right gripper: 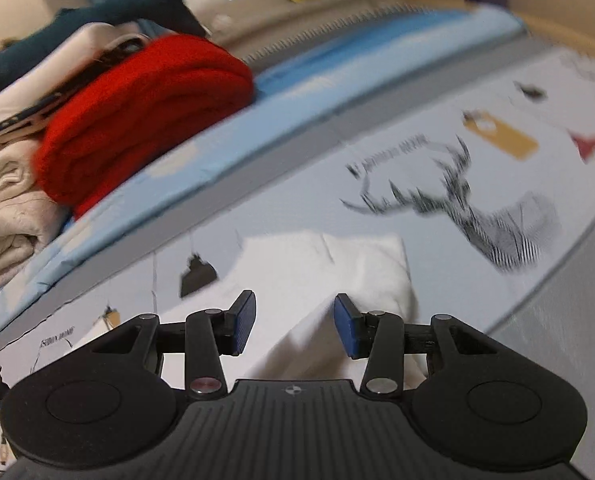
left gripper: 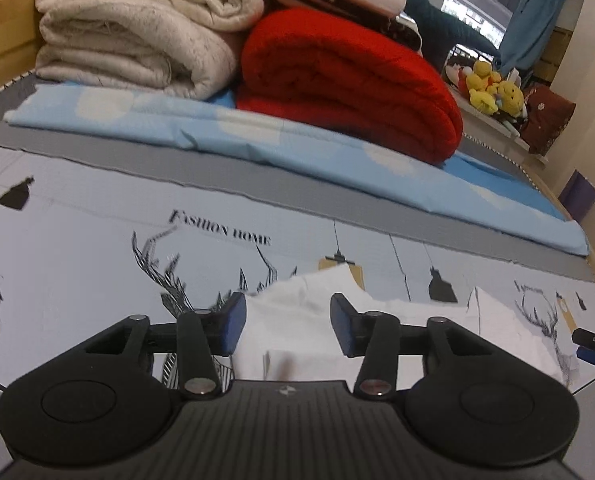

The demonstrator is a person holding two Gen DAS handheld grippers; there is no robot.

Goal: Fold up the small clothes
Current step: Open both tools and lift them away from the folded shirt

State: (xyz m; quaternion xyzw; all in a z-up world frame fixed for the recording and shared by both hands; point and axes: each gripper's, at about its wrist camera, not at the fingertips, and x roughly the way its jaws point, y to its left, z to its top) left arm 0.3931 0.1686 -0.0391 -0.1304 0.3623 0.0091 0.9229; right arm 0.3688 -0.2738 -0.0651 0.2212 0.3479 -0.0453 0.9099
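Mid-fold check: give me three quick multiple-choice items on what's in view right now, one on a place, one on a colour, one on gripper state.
1. The white garment lies:
A. on the printed sheet
B. on the red blanket
C. on the floor

2. The folded blanket beside the cream one is:
A. green
B. red
C. black

3. The left gripper is:
A. shut on cloth
B. out of view
C. open over the garment

Answers: 1 A, the deer-print sheet surrounds it. 2 B, plainly red. 3 C, fingers apart with cloth showing between; the right gripper likewise.
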